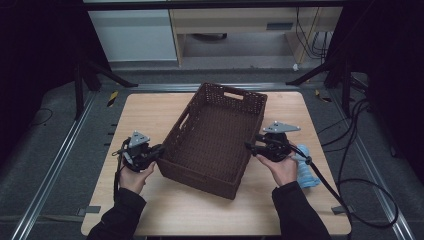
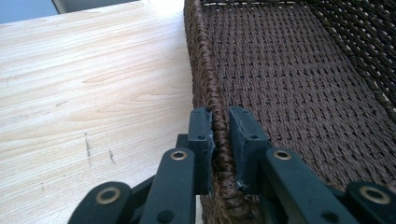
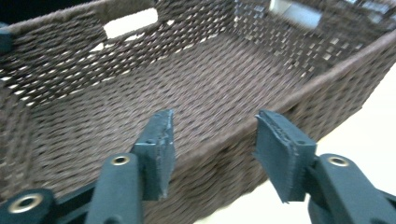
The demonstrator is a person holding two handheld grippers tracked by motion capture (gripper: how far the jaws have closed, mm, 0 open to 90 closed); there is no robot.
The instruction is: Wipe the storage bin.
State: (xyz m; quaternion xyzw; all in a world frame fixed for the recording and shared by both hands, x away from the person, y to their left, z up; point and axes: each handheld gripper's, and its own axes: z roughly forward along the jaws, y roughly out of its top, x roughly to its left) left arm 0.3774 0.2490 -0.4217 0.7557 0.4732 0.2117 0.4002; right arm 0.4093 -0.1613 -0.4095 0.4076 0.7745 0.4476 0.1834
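- A dark brown woven rectangular basket (image 1: 215,137) sat empty and skewed near the middle of the pale wooden worktop (image 1: 150,107), its long axis running from near left to far right in the high view.
- A light blue cloth-like bundle (image 1: 306,170) lay on the worktop near its right edge, just behind the person's right hand (image 1: 284,167) and apart from the basket.
- Black cables (image 1: 360,150) trailed over the grey floor to the right of the worktop; pale cabinets (image 1: 135,35) stood beyond its far edge.
- Nothing lay between either pair of tongs and the basket's walls.
- The left tongs (image 2: 220,147) were clenched on the basket's left long wall close to its near corner: in the left gripper view one pad pressed the outside of the braided rim and the other the inside.
- The right tongs (image 3: 212,149) stood released at the opposite long wall; in the right gripper view that rim ran across the gap between the pads, with clear space on both sides. Their jaws had just been opening.
- Both of the person's dark-sleeved forearms reached in from the near edge, one on each side of the basket.
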